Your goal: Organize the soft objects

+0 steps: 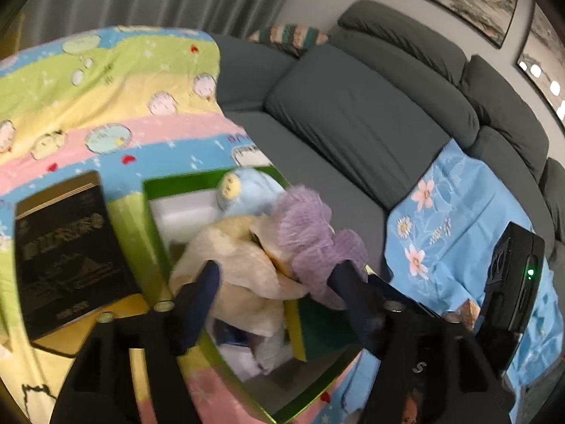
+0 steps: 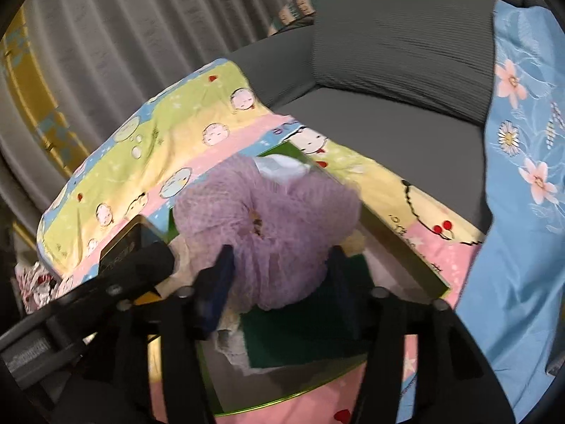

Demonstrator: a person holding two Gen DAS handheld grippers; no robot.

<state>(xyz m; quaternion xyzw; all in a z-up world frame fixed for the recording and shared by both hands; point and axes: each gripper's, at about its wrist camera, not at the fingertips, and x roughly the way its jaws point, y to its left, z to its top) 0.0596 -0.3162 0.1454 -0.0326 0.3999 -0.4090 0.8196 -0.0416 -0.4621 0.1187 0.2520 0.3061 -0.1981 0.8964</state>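
Purple mesh bath pouf [image 2: 268, 233] up on top of the pile in the green box [image 1: 155, 247], puffy and frilly, squashy like a cloud. Lies between the wide-open fingers of the right claw [image 2: 279, 268], so not pinched. Beside it a cream towel [image 1: 240, 272], soft and crumpled, under the left claw [image 1: 275, 275], also apart and holding nothing. Blue plush toy [image 1: 243, 190] tucked at the back. Green sponge [image 2: 300, 332] flat below. Hard black box [image 1: 67, 251] nearby on the cartoon blanket [image 1: 106, 99], all on a gray sofa [image 1: 353, 120].

A purple mesh pouf [image 2: 268, 226], cream cloth [image 1: 243, 268] and blue plush [image 1: 243, 190] lie piled in the green box [image 1: 155, 233].
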